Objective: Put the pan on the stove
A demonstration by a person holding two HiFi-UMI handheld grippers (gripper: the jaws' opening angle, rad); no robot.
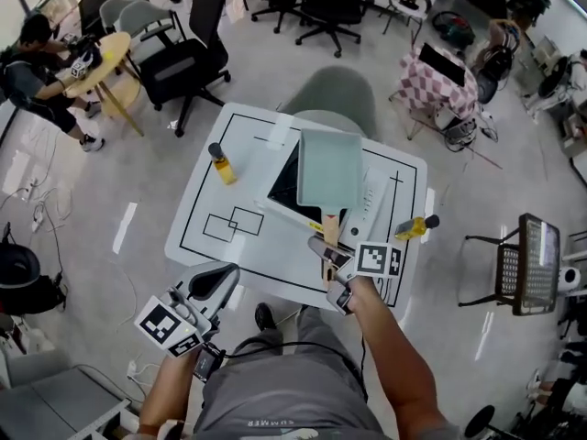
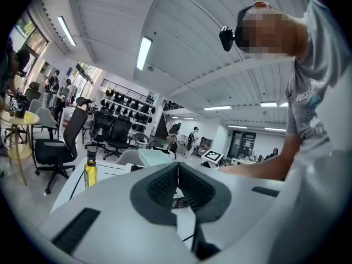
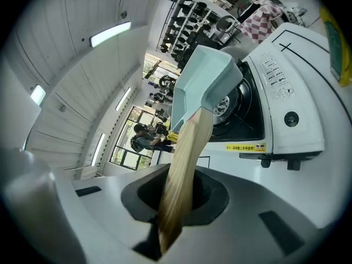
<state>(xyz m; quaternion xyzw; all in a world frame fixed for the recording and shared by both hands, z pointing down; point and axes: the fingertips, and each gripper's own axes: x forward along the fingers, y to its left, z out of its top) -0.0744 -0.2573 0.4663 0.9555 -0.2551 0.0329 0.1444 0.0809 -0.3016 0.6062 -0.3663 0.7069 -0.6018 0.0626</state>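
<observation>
A pale green square pan [image 1: 328,168] with a wooden handle [image 1: 330,225] hangs over the portable gas stove [image 1: 374,200] on the white table [image 1: 238,145]. My right gripper [image 1: 325,248] is shut on the handle's near end. In the right gripper view the pan [image 3: 204,78] is tilted just above the black burner [image 3: 226,106] of the stove [image 3: 280,100], and the handle [image 3: 184,169] runs back between the jaws of the right gripper [image 3: 175,205]. My left gripper [image 1: 216,283] is shut and empty, off the table's near left edge; its pads [image 2: 165,187] meet.
A yellow bottle [image 1: 223,165] stands on the table left of the stove, and a second yellow bottle [image 1: 413,226] lies by the stove's right side. A grey chair [image 1: 335,94] sits behind the table. A dark chair [image 1: 525,264] stands to the right. Office chairs and people fill the back.
</observation>
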